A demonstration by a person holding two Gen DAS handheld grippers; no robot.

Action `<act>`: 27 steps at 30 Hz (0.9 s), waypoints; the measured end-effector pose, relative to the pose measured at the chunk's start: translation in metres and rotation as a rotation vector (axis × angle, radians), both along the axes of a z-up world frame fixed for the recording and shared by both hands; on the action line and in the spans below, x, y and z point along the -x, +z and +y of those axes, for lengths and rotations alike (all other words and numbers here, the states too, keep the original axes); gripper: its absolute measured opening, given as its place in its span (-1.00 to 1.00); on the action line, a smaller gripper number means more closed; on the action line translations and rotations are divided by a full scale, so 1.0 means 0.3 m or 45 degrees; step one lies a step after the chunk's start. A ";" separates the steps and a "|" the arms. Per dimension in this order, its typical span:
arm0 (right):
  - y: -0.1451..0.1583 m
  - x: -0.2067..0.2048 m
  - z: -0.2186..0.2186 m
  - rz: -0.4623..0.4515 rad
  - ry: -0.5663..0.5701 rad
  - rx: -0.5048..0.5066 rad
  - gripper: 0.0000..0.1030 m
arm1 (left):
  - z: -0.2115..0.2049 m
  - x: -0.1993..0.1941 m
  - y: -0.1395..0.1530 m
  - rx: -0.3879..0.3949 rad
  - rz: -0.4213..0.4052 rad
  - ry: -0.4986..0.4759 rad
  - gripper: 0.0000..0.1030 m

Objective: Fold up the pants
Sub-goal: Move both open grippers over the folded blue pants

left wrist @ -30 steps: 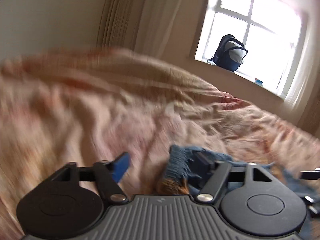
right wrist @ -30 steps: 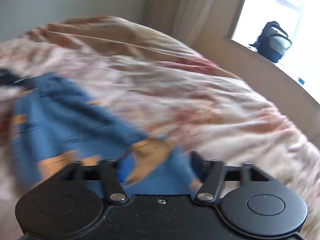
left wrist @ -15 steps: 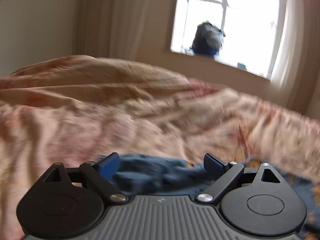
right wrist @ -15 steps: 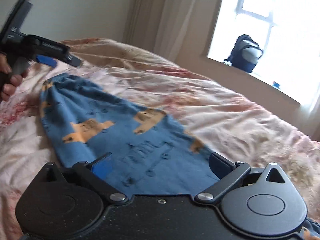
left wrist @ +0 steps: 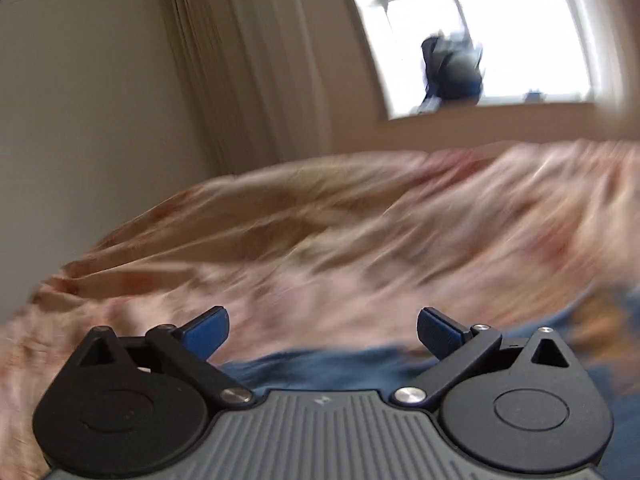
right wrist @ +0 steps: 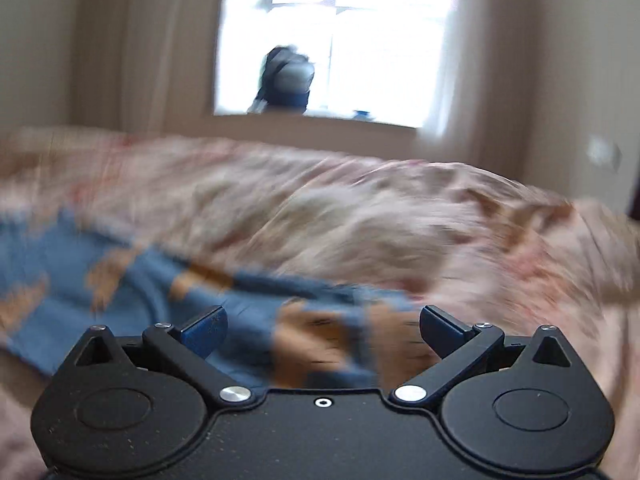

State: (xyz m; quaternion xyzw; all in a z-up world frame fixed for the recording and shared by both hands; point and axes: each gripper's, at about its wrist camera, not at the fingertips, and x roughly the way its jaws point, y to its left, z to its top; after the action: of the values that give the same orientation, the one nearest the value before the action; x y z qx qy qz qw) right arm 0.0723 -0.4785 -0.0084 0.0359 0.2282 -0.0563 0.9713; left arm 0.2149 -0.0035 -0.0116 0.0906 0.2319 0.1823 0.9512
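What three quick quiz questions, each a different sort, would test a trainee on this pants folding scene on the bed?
1. True or false: the right hand-held gripper is clamped on the blue pants.
2. Multiple choice: what sits on the windowsill? A) a lamp B) a backpack C) a vase
3. Fill in: the pants lie on a rumpled ____.

Key
1. False: both it and the left hand-held gripper have just been opening, nothing between the jaws.
2. B, the backpack.
3. Bedspread.
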 end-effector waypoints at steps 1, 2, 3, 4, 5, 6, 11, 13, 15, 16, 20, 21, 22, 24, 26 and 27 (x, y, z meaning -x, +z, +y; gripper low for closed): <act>0.007 0.026 -0.034 -0.014 -0.034 -0.053 0.99 | -0.050 0.007 0.024 0.069 -0.030 -0.062 0.99; 0.006 0.050 -0.063 -0.008 -0.055 -0.104 0.99 | -0.106 0.006 0.044 0.144 -0.041 -0.127 1.00; -0.001 0.070 -0.085 0.016 -0.067 -0.162 0.99 | -0.168 0.000 0.058 0.223 -0.033 -0.197 1.00; -0.008 0.092 -0.096 0.036 -0.075 -0.226 0.99 | -0.236 -0.014 0.066 0.307 -0.004 -0.274 1.00; -0.021 0.105 -0.105 0.051 -0.080 -0.300 0.99 | -0.308 -0.032 0.069 0.387 0.041 -0.354 1.00; -0.032 0.122 -0.109 0.057 -0.085 -0.376 0.99 | -0.383 -0.047 0.063 0.460 0.088 -0.434 1.00; -0.063 0.199 -0.114 0.050 -0.160 -0.738 0.99 | -0.765 -0.057 -0.022 0.527 0.251 -0.831 0.99; -0.080 0.201 -0.128 0.053 -0.204 -0.861 0.98 | -0.879 -0.044 -0.060 0.439 0.294 -0.924 0.99; -0.084 0.199 -0.144 0.014 -0.270 -0.936 0.99 | -0.948 -0.039 -0.116 0.353 0.367 -0.959 1.00; -0.088 0.189 -0.154 -0.009 -0.320 -0.979 0.99 | -0.962 -0.043 -0.146 0.321 0.410 -0.960 1.00; -0.089 0.170 -0.137 -0.071 -0.532 -1.011 0.89 | -0.959 -0.018 -0.178 0.288 0.414 -0.974 0.99; -0.090 0.167 -0.126 -0.068 -0.558 -0.987 0.80 | -0.951 -0.021 -0.165 0.296 0.431 -0.971 1.00; -0.088 0.164 -0.114 -0.062 -0.575 -0.960 0.66 | -0.947 -0.025 -0.152 0.306 0.444 -0.961 1.00; -0.092 0.164 -0.096 -0.035 -0.596 -0.917 0.24 | -0.931 -0.065 -0.108 0.361 0.458 -0.922 1.00; -0.097 0.173 -0.092 -0.008 -0.632 -0.879 -0.27 | -0.909 -0.098 -0.058 0.470 0.463 -0.899 1.00; -0.103 0.177 -0.092 -0.009 -0.642 -0.871 -0.47 | -0.899 -0.117 -0.035 0.530 0.474 -0.895 1.00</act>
State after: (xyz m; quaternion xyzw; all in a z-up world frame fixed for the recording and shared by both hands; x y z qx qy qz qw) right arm 0.0193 -0.5062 -0.0393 0.4111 0.2145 -0.2129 0.8600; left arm 0.2500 -0.2732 -0.0221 0.0020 0.3860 -0.2220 0.8954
